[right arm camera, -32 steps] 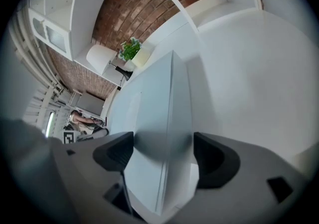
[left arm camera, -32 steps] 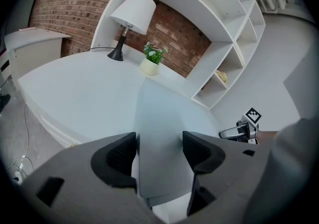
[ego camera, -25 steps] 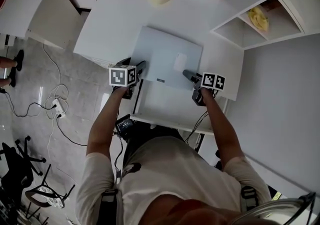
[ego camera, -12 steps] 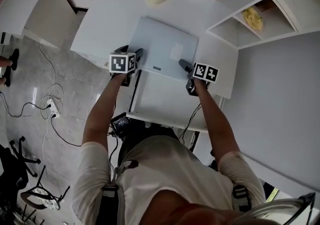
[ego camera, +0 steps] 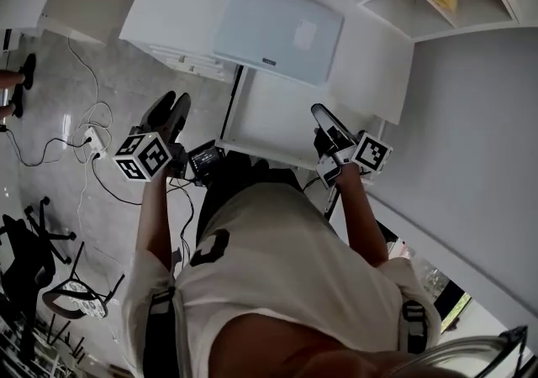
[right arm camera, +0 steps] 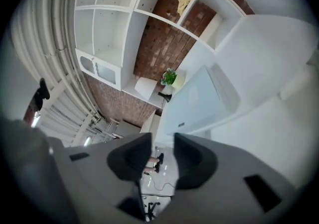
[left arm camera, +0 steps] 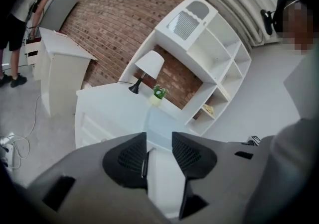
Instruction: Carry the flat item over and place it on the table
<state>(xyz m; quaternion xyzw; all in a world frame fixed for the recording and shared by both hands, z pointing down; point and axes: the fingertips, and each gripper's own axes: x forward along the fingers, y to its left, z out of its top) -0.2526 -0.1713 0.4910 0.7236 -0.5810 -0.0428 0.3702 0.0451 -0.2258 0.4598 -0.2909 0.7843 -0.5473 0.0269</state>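
Left gripper hangs over the floor off the table's near left side, and your right gripper hangs at the near edge of the white surface. On both, the jaws have just been closing and stand partly apart, with nothing between them. The flat item, a pale grey-blue panel, lies flat on the table, far from both grippers and touching neither. The placing looks done.

What could go wrong is mostly your own doing. If you go back to square the item up, a jaw nudging its thin near edge would probably slide it on the smooth top toward the plant and the lamp at the far side. Its near edge sits close to the table's edge, and I cannot tell whether it overhangs, so a pull toward you may tip it off. Cables trail on the floor at your left, so a blind step there could snag them.

As for writing, none can be read. The item shows a pale patch and a small dark mark at its near edge, both too small to read. The marker cubes carry only black-and-white squares.
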